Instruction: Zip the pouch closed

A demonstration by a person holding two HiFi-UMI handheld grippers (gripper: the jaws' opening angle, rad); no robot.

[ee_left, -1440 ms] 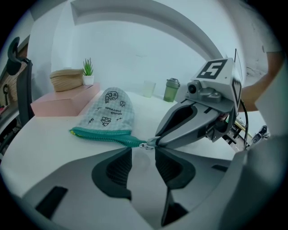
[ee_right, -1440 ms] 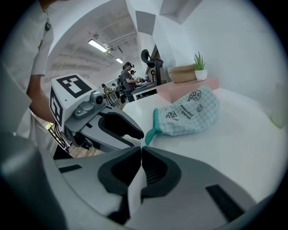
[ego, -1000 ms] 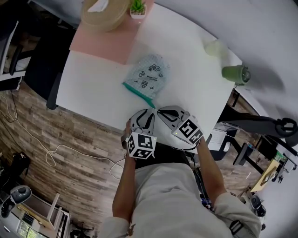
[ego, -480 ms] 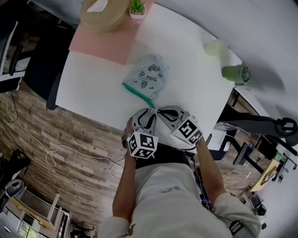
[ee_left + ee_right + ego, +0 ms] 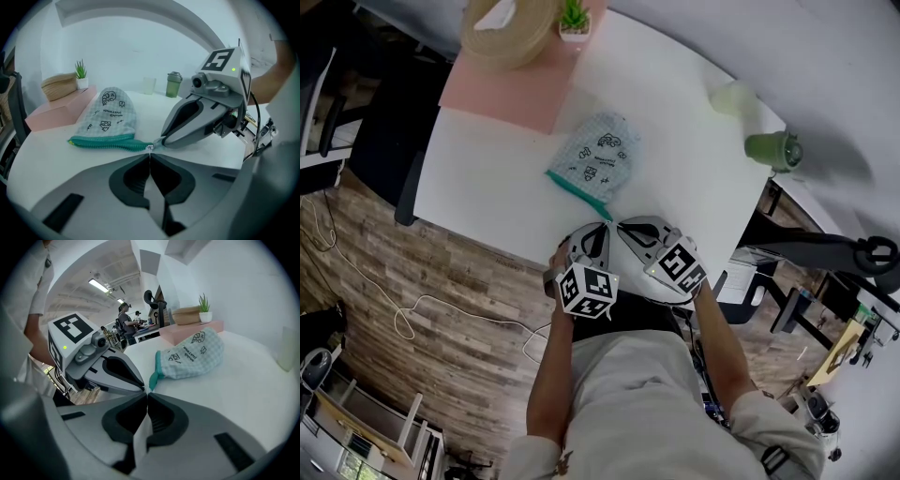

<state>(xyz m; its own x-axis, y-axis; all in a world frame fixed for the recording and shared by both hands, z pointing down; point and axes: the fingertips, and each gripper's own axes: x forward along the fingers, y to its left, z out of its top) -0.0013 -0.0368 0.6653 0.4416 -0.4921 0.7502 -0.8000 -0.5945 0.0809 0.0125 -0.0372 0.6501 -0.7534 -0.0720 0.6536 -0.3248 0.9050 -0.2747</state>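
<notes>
Soft, light pouch (image 5: 598,155) (it bunches easily): right gripper (image 5: 146,393) clamps its 5 o'clock zipper end (image 5: 153,379), while the just-closed jaws of left gripper (image 5: 150,153) nip the zipper pull (image 5: 150,148).

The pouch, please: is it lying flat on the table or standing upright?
Flat: the pouch lies spread on the white table, printed side up, its teal zip edge nearest the person.
</notes>
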